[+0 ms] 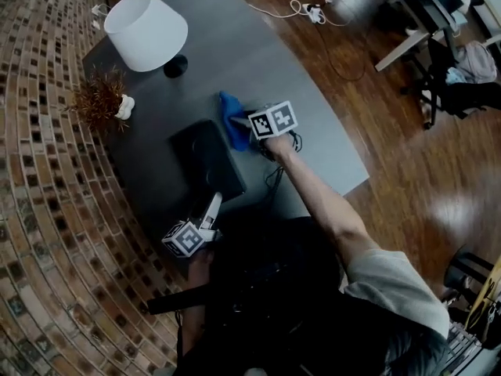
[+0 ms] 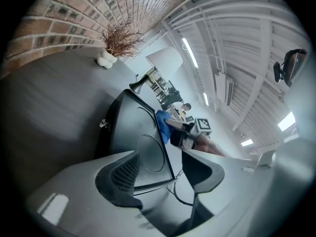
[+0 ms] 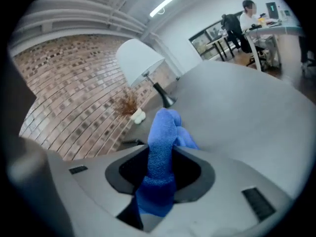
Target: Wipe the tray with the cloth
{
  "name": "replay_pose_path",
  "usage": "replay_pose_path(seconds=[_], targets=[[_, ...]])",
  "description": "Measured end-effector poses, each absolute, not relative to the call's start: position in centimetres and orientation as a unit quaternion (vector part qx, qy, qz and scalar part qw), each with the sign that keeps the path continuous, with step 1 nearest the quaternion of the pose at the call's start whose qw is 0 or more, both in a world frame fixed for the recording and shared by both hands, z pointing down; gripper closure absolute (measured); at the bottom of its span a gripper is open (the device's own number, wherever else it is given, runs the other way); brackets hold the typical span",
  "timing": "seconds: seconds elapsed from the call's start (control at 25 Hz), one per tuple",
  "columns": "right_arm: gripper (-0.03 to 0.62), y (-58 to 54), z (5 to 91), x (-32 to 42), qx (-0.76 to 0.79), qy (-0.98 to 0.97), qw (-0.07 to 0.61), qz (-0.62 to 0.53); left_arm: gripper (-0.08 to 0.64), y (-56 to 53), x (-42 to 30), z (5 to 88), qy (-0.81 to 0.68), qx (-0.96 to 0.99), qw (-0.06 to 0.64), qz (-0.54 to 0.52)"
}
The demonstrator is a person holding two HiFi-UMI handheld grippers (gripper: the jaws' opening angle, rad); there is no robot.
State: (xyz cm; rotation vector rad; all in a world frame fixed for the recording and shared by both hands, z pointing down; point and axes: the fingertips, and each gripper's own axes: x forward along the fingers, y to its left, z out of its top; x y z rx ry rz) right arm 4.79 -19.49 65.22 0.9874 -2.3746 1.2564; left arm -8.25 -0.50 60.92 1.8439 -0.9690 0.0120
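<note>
At 1 o'clock off the tray (image 1: 205, 161), pinching the bunched cloth (image 1: 233, 122) tight in right gripper (image 3: 160, 169) jaws, not yet wiping. Holding left gripper (image 2: 160, 174) jaws spread, straddling the tray's 6 o'clock corner, probably bracing it on the worktop (image 1: 258, 61) against sliding.

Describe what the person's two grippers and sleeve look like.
The left gripper and right gripper are light grey plastic with black pads; each carries a white cube printed with black square markers. The person wears a short grey sleeve.
</note>
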Motion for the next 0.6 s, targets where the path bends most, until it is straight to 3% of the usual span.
replay_pose_path(seconds=[0.24, 0.6], targets=[[0.456, -19.3, 67.2, 0.4, 0.262, -0.837, 0.182, 0.444, 0.307, -0.3, -7.6, 60.5, -0.397, 0.769, 0.500, 0.006], [0.456, 0.1, 67.2, 2.1, 0.149, -0.829, 0.236, 0.485, 0.311, -0.5, -7.9, 60.4, -0.411, 0.774, 0.481, -0.004]])
